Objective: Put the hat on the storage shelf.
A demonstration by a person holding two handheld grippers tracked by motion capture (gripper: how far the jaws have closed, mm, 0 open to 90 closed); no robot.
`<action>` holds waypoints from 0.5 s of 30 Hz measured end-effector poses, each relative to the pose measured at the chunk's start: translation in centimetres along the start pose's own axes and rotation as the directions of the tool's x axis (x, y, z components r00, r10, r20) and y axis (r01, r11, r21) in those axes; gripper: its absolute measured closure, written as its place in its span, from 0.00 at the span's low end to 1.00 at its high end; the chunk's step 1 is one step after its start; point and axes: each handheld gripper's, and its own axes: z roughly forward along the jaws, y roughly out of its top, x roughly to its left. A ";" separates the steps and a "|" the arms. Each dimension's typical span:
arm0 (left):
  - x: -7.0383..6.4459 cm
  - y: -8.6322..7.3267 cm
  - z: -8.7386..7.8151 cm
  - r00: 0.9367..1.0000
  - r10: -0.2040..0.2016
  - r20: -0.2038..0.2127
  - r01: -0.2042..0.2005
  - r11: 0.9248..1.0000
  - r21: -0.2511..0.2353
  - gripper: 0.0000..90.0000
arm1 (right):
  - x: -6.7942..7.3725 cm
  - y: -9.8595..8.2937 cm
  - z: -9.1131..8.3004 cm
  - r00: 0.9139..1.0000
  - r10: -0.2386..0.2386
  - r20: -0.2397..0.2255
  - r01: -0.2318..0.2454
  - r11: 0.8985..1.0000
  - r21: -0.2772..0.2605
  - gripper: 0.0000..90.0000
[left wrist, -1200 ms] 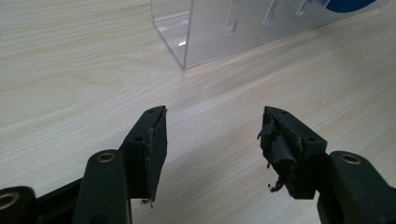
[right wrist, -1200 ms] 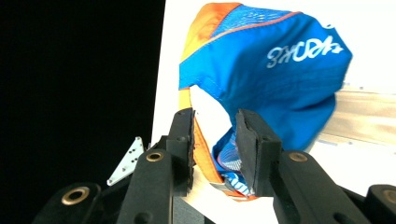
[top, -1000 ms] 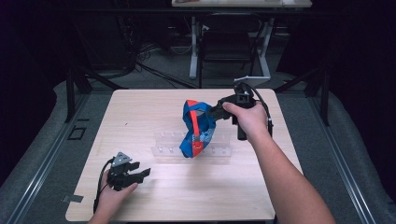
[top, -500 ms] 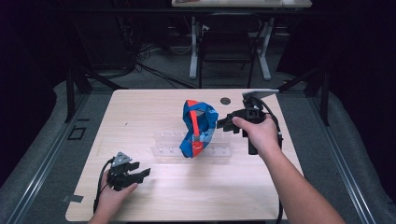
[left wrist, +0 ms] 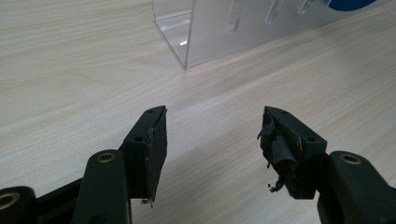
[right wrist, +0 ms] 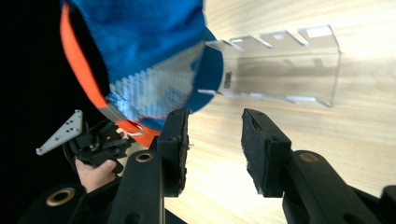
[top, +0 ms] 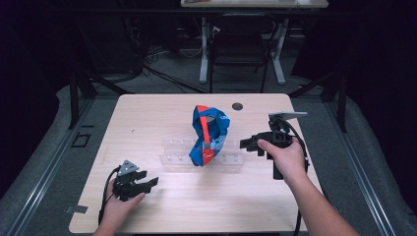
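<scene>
A blue cap with an orange stripe (top: 208,133) stands upright in a clear acrylic slotted rack (top: 177,151) at the table's middle. My right gripper (top: 245,144) hovers open just right of the cap, not touching it. In the right gripper view the cap (right wrist: 149,56) hangs beyond the left jaw of my right gripper (right wrist: 215,116), and the rack (right wrist: 285,65) stretches away behind. My left gripper (top: 151,183) rests open near the front left of the table. In the left gripper view my left gripper (left wrist: 212,121) holds nothing, and the rack's end corner (left wrist: 210,28) lies ahead of it.
The light wooden table (top: 147,118) has a small dark round hole (top: 237,105) behind the cap. Desk legs and a chair (top: 241,49) stand on the dark floor past the far edge. The other hand and its gripper (right wrist: 91,142) sit far off in the right gripper view.
My right gripper has drawn back from the cap, moving right and toward the near edge. The cap stays standing in the rack. The left gripper has not moved.
</scene>
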 end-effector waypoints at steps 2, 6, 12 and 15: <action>0.0 0.0 0.0 1.000 0.001 -0.001 -0.001 1.000 0.001 0.46 | -0.7 -0.3 0.0 1.000 0.005 -0.008 -0.005 1.000 0.004 0.68; 0.0 0.0 0.0 1.000 -0.001 -0.004 0.001 1.000 0.003 0.46 | -1.6 -1.1 0.0 1.000 0.001 0.011 -0.001 1.000 -0.004 0.67; 0.0 0.0 0.0 1.000 0.002 -0.002 -0.002 1.000 0.002 0.46 | -2.3 -2.5 0.2 0.999 -0.029 0.029 0.029 0.999 -0.015 0.65; 0.0 0.0 0.0 1.000 0.002 -0.003 -0.002 1.000 -0.002 0.46 | -2.6 -3.1 0.4 0.999 -0.040 0.033 0.041 0.999 -0.016 0.65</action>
